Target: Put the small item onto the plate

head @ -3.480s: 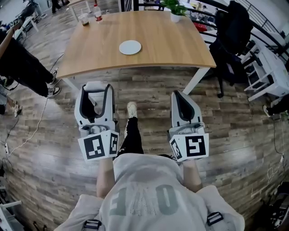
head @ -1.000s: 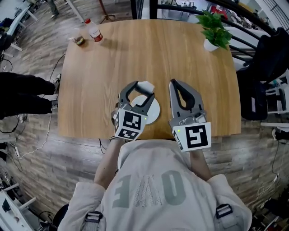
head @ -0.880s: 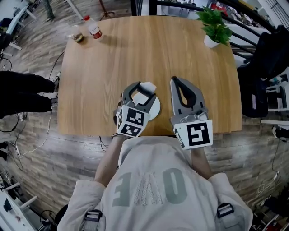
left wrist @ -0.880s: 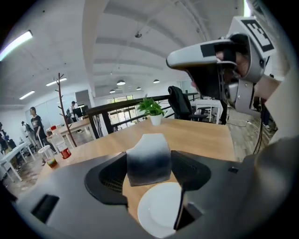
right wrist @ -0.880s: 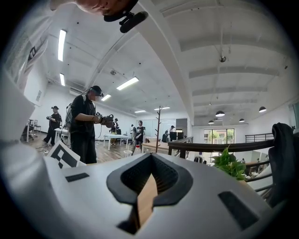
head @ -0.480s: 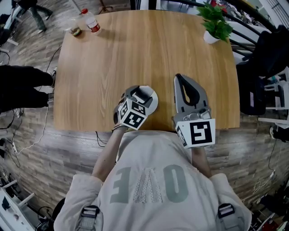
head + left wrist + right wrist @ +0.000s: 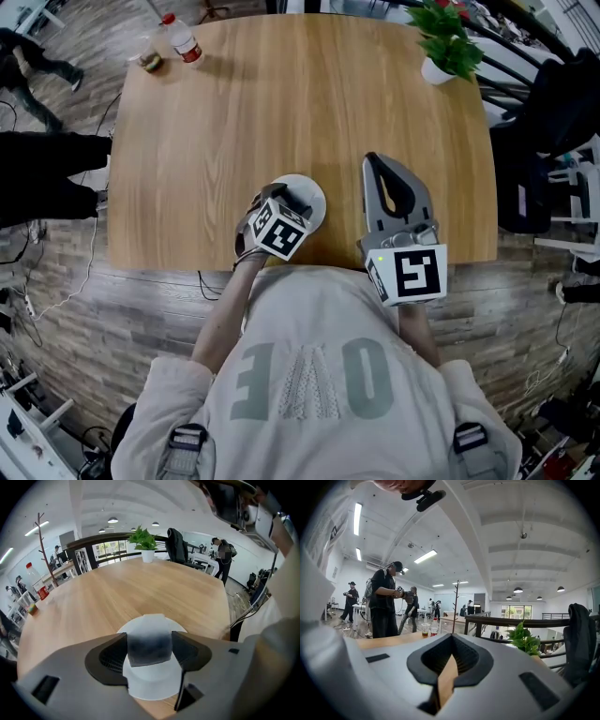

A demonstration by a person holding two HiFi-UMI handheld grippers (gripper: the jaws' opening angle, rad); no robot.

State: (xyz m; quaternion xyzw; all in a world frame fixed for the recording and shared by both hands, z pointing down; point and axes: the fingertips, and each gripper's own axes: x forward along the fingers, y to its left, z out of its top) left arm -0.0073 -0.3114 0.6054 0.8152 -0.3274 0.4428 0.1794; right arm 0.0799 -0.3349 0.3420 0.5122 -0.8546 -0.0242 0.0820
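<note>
A white round plate (image 7: 309, 187) lies near the front edge of the wooden table (image 7: 281, 103). My left gripper (image 7: 294, 200) tips steeply down over it, shut on the small item (image 7: 149, 641), a pale soft-looking block clamped between both jaws. In the left gripper view the plate (image 7: 152, 686) lies directly under the item; whether they touch I cannot tell. My right gripper (image 7: 373, 165) hovers to the right of the plate, over bare wood. Its jaws are shut with nothing between them, and their tips meet in the right gripper view (image 7: 451, 639).
A bottle (image 7: 180, 39) and a cup (image 7: 150, 62) stand at the table's far left corner, a potted plant (image 7: 448, 45) at the far right. A black chair (image 7: 553, 103) stands right of the table. A person's dark legs (image 7: 47, 178) are at the left.
I walked up to the table with the item. Over the last second the left gripper pitched downward over the plate, bringing the item lower. The right gripper stayed shut beside it.
</note>
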